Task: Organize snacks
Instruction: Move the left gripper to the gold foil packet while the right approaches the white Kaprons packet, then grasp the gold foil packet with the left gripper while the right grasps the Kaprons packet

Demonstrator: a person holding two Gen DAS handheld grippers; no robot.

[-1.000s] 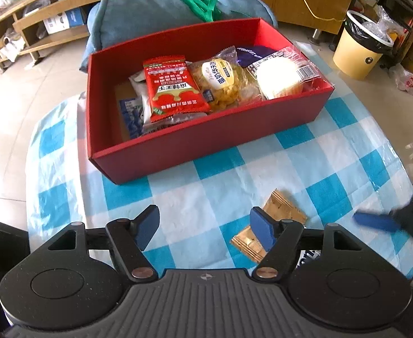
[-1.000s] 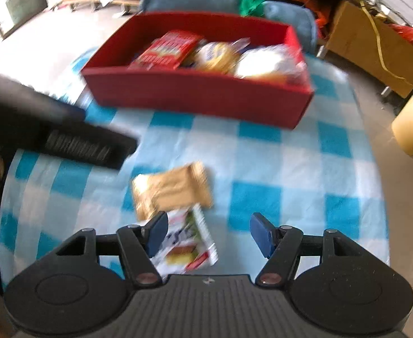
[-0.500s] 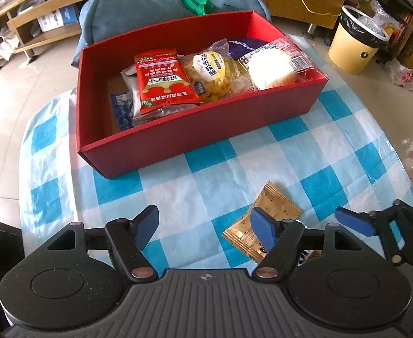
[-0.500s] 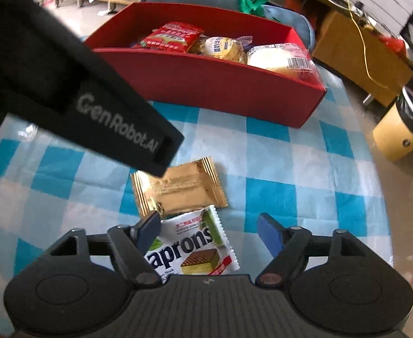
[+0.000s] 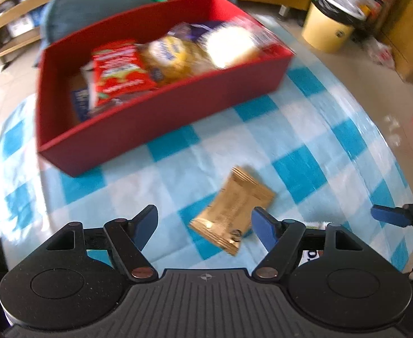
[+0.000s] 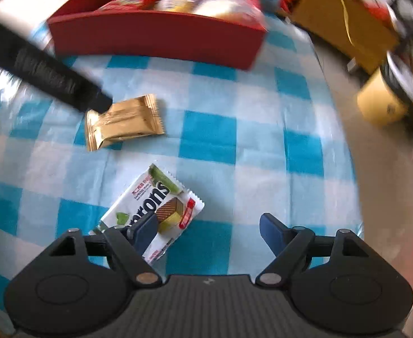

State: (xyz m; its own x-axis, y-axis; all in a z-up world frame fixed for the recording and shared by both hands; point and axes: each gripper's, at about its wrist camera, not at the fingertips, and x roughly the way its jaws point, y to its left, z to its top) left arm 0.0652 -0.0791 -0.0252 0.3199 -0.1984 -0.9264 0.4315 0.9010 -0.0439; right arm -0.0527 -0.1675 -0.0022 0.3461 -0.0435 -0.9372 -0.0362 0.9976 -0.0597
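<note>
A red box (image 5: pixel 155 118) (image 6: pixel 155 39) holds several snack packs at the far side of the blue checked tablecloth (image 5: pixel 305 129). A gold snack packet (image 5: pixel 231 211) (image 6: pixel 123 122) lies on the cloth just ahead of my left gripper (image 5: pixel 205 226), which is open and empty. A white wafer packet (image 6: pixel 153 208) lies under my right gripper's left finger; the right gripper (image 6: pixel 208 232) is open and empty. The left gripper's body (image 6: pixel 46 73) shows blurred at the left of the right wrist view.
A yellow bin (image 5: pixel 330 25) (image 6: pixel 381 101) stands on the floor to the right of the table. A blue cushion (image 5: pixel 99 11) lies behind the box. Wooden furniture (image 6: pixel 339 14) stands at the back right. The cloth's edge drops off at the right.
Both grippers have shifted; the views are now blurred. The gold packet sits more between my left fingers. The wafer packet shows farther ahead of my right gripper.
</note>
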